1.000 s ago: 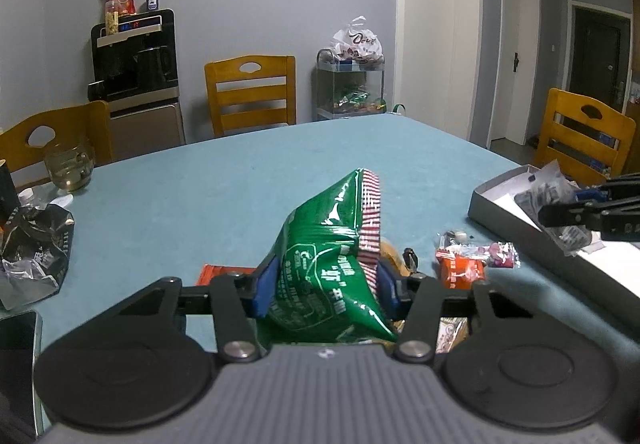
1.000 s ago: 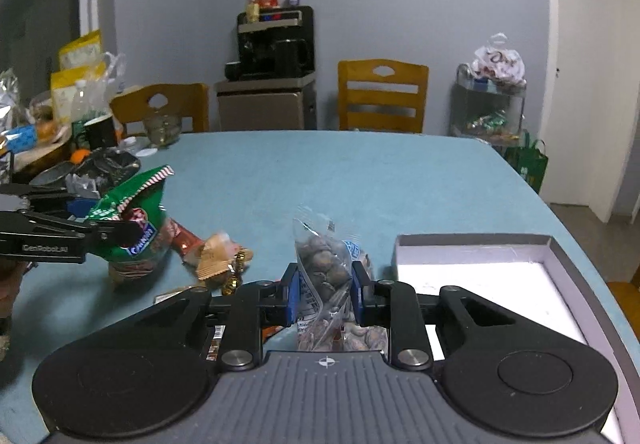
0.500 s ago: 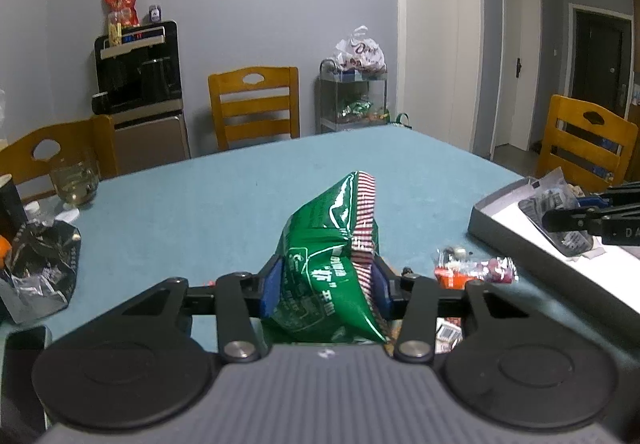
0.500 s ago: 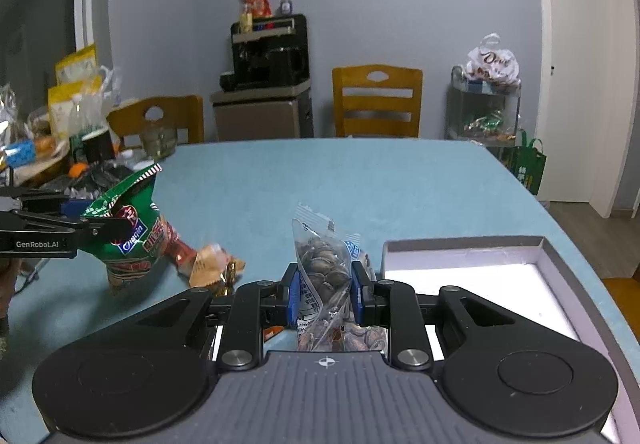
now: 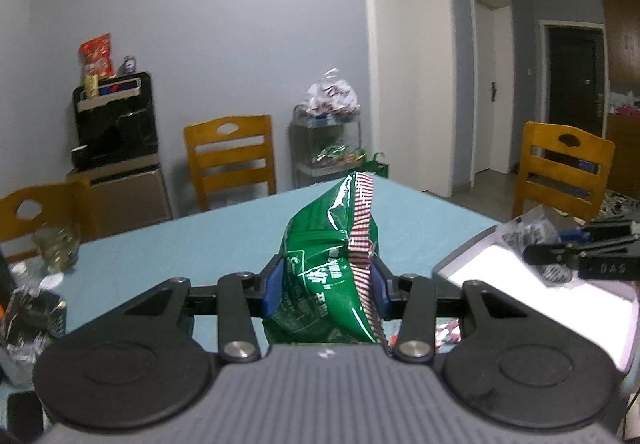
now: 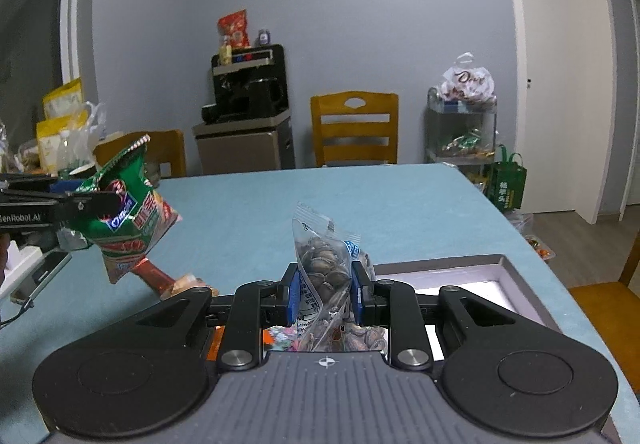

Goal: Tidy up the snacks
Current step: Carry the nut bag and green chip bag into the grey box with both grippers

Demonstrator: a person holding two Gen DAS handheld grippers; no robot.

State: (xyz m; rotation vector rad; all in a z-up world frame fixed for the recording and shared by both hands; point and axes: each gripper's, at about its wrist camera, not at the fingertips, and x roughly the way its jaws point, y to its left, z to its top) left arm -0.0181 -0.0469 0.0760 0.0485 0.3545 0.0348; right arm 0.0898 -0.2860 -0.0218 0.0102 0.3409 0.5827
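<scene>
Carrying: you hold two snacks off the table (image 6: 400, 203) at once, the green bag (image 5: 336, 268) in your left gripper (image 5: 326, 286) and the nut bag (image 6: 326, 272) in your right gripper (image 6: 325, 298).
Left fingers: narrowed to a pinch across the green bag's middle, both blue pads pressing its sides; the bag stands upright between them, its striped seal on top.
Right fingers: drawn close together, pinching the clear nut bag low down, its sealed top poking up above the pads.
Where the snacks are: the green bag hangs in the air above the table's left side, over a red packet (image 6: 154, 276) lying there; the nut bag sits just left of the box (image 6: 520, 272), which lies at the table's right edge.
Risk, left: the green bag is puffed and slick, so it may squirt out of your pinch or swing and drop onto the loose packets below; squeeze harder and you could crush what is inside.
Risk, right: you grip only thin film, so the nuts' weight may drag the bag down through the pads before it clears the box wall.
Risk, both: your grippers converge on one box, and the left could knock the right or its bag.
</scene>
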